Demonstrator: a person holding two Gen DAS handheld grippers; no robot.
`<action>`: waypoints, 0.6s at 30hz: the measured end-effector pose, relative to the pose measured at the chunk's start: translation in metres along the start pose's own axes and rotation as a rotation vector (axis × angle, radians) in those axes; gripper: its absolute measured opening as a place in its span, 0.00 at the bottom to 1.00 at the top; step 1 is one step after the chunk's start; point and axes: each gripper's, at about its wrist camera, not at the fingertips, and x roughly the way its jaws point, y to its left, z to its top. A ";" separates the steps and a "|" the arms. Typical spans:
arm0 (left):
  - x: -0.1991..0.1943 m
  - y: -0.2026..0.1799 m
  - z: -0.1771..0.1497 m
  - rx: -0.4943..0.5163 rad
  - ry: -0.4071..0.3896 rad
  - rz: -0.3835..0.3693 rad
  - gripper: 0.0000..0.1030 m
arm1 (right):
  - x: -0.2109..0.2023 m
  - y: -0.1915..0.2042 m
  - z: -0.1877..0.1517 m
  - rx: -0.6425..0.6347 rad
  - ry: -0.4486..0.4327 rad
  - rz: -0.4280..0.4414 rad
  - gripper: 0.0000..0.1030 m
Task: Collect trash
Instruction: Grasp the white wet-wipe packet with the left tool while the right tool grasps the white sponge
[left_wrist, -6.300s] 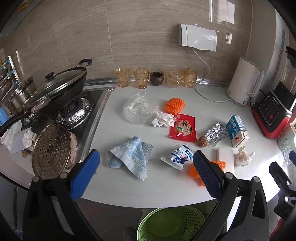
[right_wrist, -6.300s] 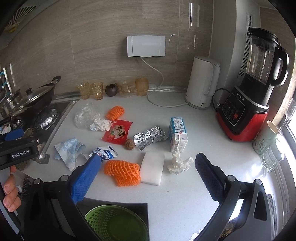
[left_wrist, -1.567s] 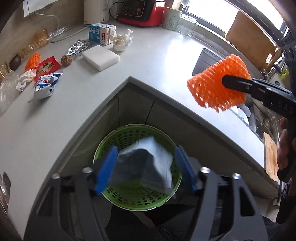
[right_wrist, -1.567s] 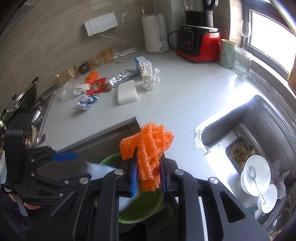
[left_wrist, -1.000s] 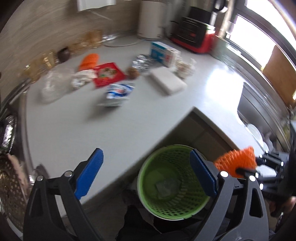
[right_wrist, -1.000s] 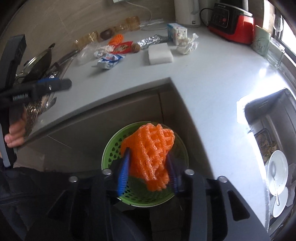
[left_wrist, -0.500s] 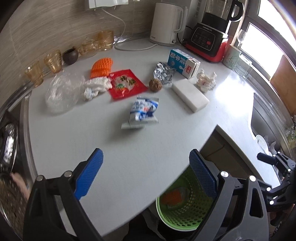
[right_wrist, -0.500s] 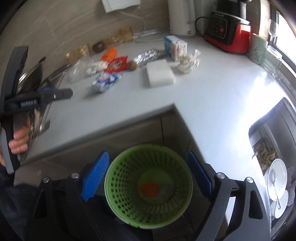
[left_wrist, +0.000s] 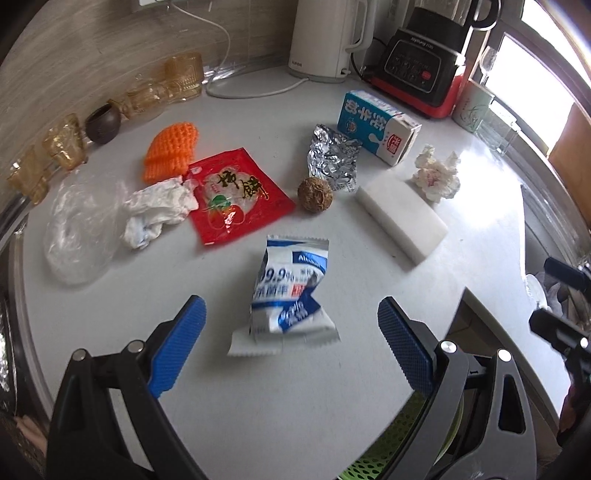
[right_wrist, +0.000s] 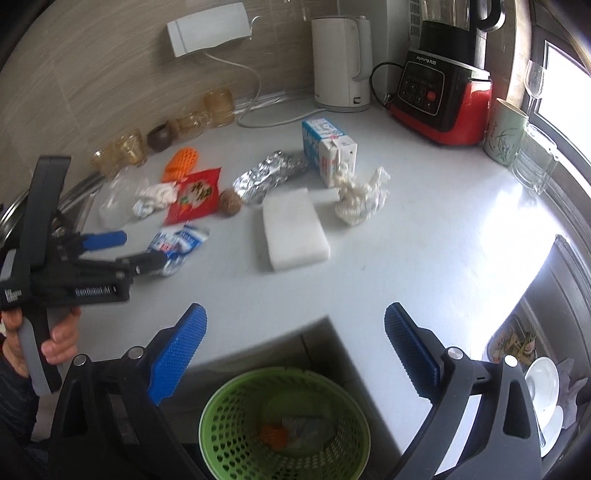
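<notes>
A: Tilting steeply down over the white worktop (left_wrist: 369, 369), the left gripper (left_wrist: 291, 328) has its blue fingers (left_wrist: 177, 343) spread wide, nothing pressed between them. A blue-and-white wet-wipe packet (left_wrist: 288, 299) lies flat on the surface in the gap, touching neither pad.

B: Noted. From the right side, a hand (right_wrist: 55, 339) grips that tool's grey handle, with the tool's tips reaching over the packet's edge.

A: Right gripper (right_wrist: 295, 339): angled down past the worktop's corner, fingers opening, near full spread, empty. Directly beneath sits the green basket (right_wrist: 221, 413) on the floor, with an orange foam net (right_wrist: 273, 435) and pale cloth inside.

B: Remaining trash on the worktop: red snack wrapper (left_wrist: 236, 195), crumpled foil (left_wrist: 332, 158), milk carton (left_wrist: 376, 127), white foam block (left_wrist: 399, 218), crumpled tissue (left_wrist: 159, 208), clear bag (left_wrist: 77, 229).
</notes>
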 end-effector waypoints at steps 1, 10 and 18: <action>0.003 0.000 0.001 0.005 0.005 0.002 0.87 | 0.003 -0.001 0.004 0.000 -0.001 -0.006 0.94; 0.031 0.001 0.011 0.036 0.050 0.026 0.80 | 0.034 -0.011 0.026 0.029 0.018 -0.018 0.94; 0.045 0.003 0.011 0.052 0.094 0.049 0.32 | 0.057 -0.015 0.034 0.038 0.042 -0.013 0.94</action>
